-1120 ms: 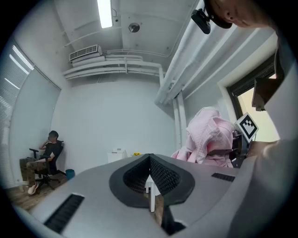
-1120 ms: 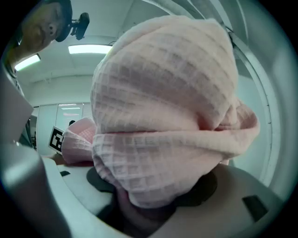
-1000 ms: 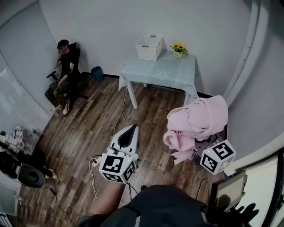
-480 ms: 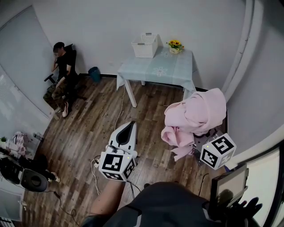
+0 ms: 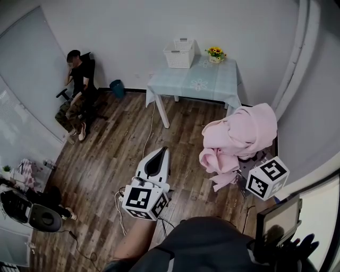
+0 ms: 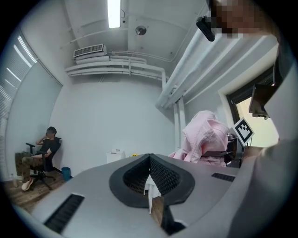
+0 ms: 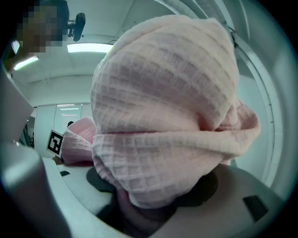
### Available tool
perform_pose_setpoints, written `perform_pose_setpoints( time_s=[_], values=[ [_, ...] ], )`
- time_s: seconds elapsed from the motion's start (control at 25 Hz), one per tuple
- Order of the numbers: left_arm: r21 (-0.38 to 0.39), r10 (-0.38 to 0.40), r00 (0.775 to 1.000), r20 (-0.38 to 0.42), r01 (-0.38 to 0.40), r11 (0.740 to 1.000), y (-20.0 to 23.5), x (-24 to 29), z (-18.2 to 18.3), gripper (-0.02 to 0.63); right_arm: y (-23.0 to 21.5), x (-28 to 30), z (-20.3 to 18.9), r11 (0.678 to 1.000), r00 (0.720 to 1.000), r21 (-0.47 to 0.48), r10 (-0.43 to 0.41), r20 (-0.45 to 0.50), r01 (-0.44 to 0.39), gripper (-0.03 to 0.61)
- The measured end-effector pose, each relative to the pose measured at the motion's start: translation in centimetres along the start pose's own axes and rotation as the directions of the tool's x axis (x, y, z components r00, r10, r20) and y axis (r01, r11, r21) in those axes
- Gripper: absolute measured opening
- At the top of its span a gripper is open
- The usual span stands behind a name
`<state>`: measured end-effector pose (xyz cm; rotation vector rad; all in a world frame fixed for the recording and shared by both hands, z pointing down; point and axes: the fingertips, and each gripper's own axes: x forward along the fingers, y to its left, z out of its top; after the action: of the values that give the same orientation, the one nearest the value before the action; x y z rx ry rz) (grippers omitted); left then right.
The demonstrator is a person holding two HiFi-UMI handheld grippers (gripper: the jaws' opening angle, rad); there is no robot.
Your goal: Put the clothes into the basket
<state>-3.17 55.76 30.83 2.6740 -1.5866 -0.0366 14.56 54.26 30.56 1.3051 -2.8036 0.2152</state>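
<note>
Pink clothes (image 5: 241, 135) hang bundled in the right gripper (image 7: 153, 211), its jaws standing wide and clamped on them. The left gripper (image 5: 162, 152) is empty, jaw tips meeting. White basket (image 5: 179, 53) sits on the table (image 5: 212, 85) by the far wall, well apart from the clothes.

Bright, cool, even light; a ceiling tube (image 6: 114, 13) glares at the upper left of the left gripper view. Walls (image 5: 133, 26) curve at frame edges, corners darken. The pink clothes (image 7: 158, 139) blur low in the right gripper view.
</note>
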Motion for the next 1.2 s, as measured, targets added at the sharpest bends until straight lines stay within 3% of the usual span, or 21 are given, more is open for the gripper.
perform_pose_setpoints(
  time_s=[0.36, 0.6, 0.92, 1.2],
  values=[
    [-0.028, -0.026, 1.000, -0.010, 0.026, 0.999, 4.3, -1.4, -1.3, 0.009, 2.3, 3.0, -0.4, 0.998, 0.999, -0.023, -0.050, 0.002, 0.050, 0.337],
    [-0.058, -0.052, 0.999, 0.003, 0.053, 0.997, 5.6, 0.2, -1.4, 0.009, 1.4, 5.2, -0.9, 0.999, 0.998, 0.000, -0.054, -0.012, 0.054, 0.337],
    [-0.027, -0.001, 1.000, -0.005, 0.001, 1.000, 8.5, 4.6, -1.8, 0.009, -2.2, 9.5, -0.8, 0.999, 1.000, 0.023, -0.024, 0.009, 0.024, 0.338],
    [-0.017, 0.053, 0.998, -0.016, -0.054, 0.998, 10.9, 10.6, -1.4, 0.009, -7.9, 14.0, 0.4, 0.999, 1.000, 0.041, 0.005, 0.023, -0.006, 0.339]
  ],
)
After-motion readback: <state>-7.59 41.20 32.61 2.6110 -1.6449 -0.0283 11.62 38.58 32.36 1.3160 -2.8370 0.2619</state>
